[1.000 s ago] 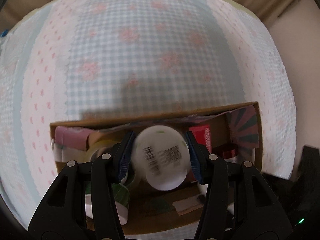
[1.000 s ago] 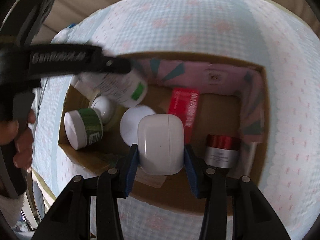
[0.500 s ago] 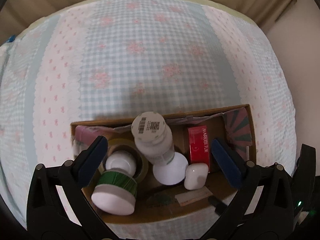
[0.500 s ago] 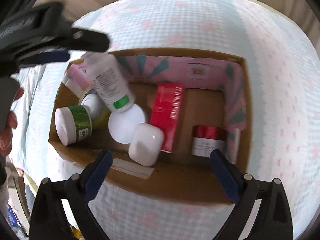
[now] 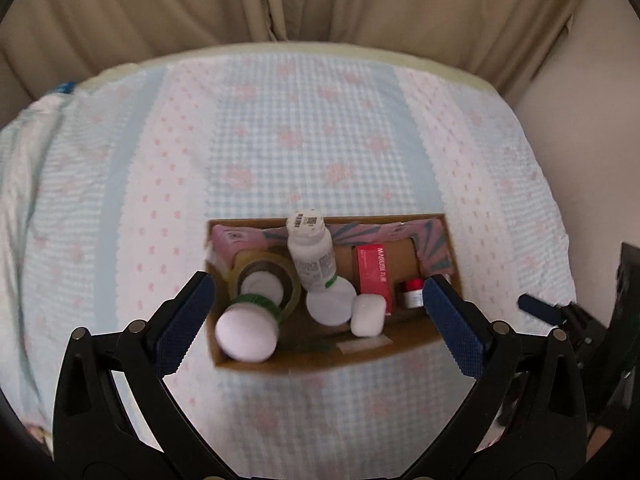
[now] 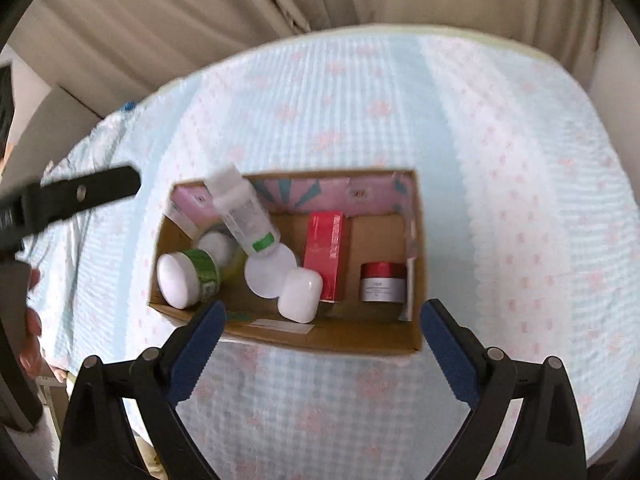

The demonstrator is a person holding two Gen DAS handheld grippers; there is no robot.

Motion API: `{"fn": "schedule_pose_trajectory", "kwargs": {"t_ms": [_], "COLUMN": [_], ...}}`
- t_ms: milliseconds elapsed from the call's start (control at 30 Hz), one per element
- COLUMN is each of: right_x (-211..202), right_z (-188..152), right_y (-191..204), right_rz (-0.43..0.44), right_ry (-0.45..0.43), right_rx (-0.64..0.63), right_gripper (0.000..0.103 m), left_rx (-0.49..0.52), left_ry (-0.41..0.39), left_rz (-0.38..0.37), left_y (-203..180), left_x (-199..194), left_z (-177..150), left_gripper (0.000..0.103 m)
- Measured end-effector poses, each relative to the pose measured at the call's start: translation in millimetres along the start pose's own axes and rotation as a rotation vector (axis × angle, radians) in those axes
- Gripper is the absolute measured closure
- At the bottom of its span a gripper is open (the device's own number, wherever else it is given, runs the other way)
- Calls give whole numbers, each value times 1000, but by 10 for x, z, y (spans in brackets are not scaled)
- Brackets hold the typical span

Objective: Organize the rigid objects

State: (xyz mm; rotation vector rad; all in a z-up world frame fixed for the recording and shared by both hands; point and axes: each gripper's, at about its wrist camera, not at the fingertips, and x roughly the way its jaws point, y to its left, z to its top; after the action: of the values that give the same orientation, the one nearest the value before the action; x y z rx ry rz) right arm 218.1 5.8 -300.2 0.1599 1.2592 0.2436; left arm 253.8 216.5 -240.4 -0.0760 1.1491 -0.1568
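Both claws pulled back since earlier frame, left gripper (image 5: 316, 324) and right gripper (image 6: 320, 352) spread, empty; white plastic bottle (image 5: 311, 255) leans in brown cardboard box (image 5: 320, 358), long axis near-far, nearer left.

place: home bedroom | I see: bed (image 5: 320, 140) under flowered blue-check quilt | beige curtains (image 5: 320, 0) behind | cardboard box (image 6: 320, 336) of toiletries

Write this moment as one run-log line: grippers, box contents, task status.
left gripper: open, empty | right gripper: open, empty | cardboard box: white bottle, red carton, white case, green-banded jar | status: both clear
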Motion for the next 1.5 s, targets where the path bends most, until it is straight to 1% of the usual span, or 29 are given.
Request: {"fn": "schedule_pose_trajectory", "kwargs": {"t_ms": [67,100,167,233,367,467,567,667,767,900,1033,1167,1500], "right_x": [-279,-432,-811,-1199,-1994,-2469,-2803,-3000,-3101,-3186,-3227,-3249,-3245], "right_z": [44,60,103,146,160,84,-37,-160,-257,-324,-337,-354,-352], "right_y": [30,43,67,100,207,291,353,390,408,384,358,347,316], "right_rz": [0,-1,-9,-18,-65,-116,-147,-169,-188,-204,-212,-217,-232], "right_ry": [-23,-34,-74,-119,-242,-341,-426,-494,-533,-566,-571,-577,-576], "right_rx": [-2,-4,-8,-13,-47,-81,-94,-86,-80,-83,-77,-69,-65], "right_gripper": [6,6,6,6,6,6,6,6,6,6,6,6,6], "left_rx": [-7,-1,12,13,-11,-14,-11,0,10,3,18,14,30], "left_ry": [-52,-75,-128,-183,-303,-387,-467,-515,-542,-548,-554,-551,-554], "left_rz": [5,24,54,65,35,35,52,59,64,50,72,62,69], "left_y": [-36,-65,-136,-211,-342,-427,-503,-578,-645,-689,-752,-756,-808], "left_x": [-365,-535,-882,-1235,-1945,-2329,-2615,-2782,-2842,-2882,-2906,-2896,-2893], "left_z": [-41,-61,-105,-154,-310,-448,-602,-740,-833,-880,-906,-894,-887], "left_gripper": [0,0,0,0,0,0,0,0,0,0,0,0,0]}}
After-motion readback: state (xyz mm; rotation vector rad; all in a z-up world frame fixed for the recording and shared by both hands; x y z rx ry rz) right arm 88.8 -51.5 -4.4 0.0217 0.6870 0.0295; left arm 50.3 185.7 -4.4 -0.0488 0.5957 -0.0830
